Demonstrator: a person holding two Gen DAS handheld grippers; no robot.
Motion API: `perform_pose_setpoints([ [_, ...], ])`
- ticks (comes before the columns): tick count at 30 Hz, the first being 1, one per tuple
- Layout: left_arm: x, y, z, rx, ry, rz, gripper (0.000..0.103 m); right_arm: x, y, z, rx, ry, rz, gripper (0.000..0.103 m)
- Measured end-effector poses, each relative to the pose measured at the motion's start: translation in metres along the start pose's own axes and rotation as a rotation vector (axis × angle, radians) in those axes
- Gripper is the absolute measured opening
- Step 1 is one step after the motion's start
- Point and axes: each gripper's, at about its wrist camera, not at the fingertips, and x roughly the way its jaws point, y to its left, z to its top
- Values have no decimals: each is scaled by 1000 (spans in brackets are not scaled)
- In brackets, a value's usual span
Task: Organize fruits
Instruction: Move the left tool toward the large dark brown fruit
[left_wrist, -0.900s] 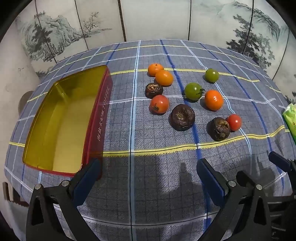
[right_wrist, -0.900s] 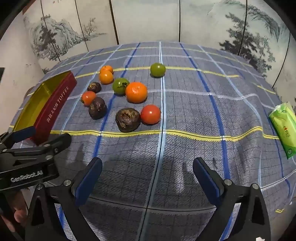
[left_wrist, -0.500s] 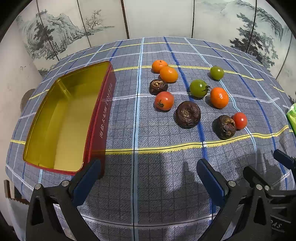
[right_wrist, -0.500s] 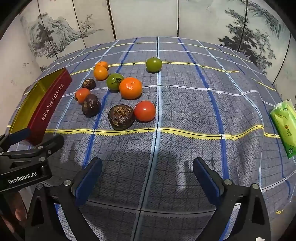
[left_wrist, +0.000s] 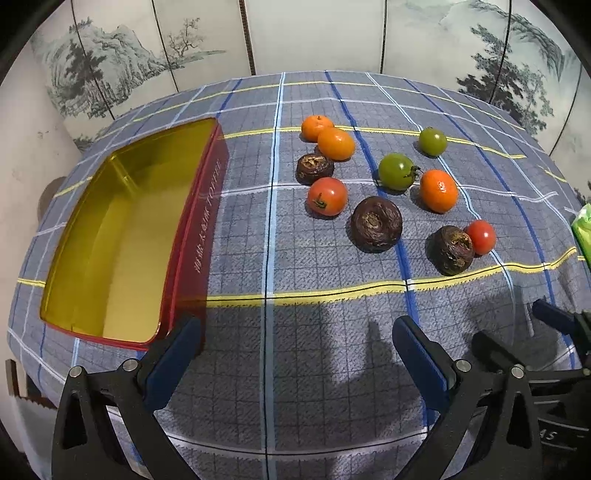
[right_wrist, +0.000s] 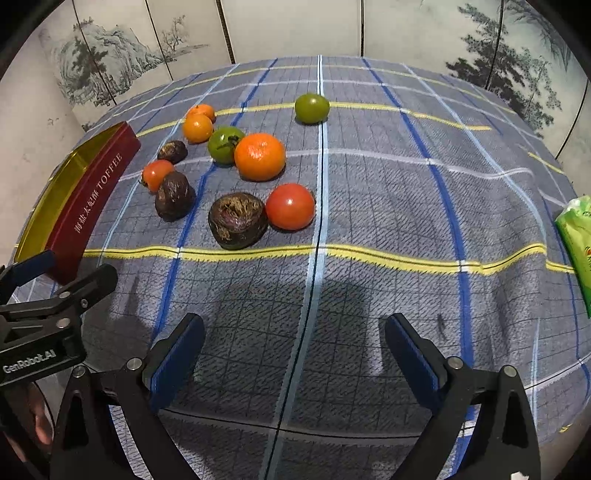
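left gripper (left_wrist: 295, 343) and right gripper (right_wrist: 291, 339) hover spread wide and empty above the cloth; nine fruits lie loose beside the empty toffee tin (left_wrist: 122, 236). best start: straddle the nearest dark fruit (right_wrist: 237, 220) squarely, closing gently.

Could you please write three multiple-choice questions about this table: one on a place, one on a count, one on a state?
1. Where is the tin relative to the fruits?
A. left of them
B. right of them
C. behind them

2. How many green tomatoes lie on the cloth?
A. one
B. two
C. four

3. How is the left gripper?
A. shut on a fruit
B. open, holding nothing
C. inside the tin

Answers:
1 A, it lies at the cloth's left side.
2 B, one near the middle, one farther back.
3 B, its fingers stand apart above bare cloth.
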Motion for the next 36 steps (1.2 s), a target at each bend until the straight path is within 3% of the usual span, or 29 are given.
perform_pose_setpoints([
  [7,1,2,2,-2,15,-14,102,6,2,-2,-24,11,-15,103],
  [11,3,1,1,-1,27,-15,102,10,11,-7,-78,19,-68,103],
  [29,7,4,3,-35,50,-18,102,10,7,-4,-64,76,-73,103],
  [36,9,5,9,-37,48,-21,102,8,3,-5,-66,56,-45,103],
])
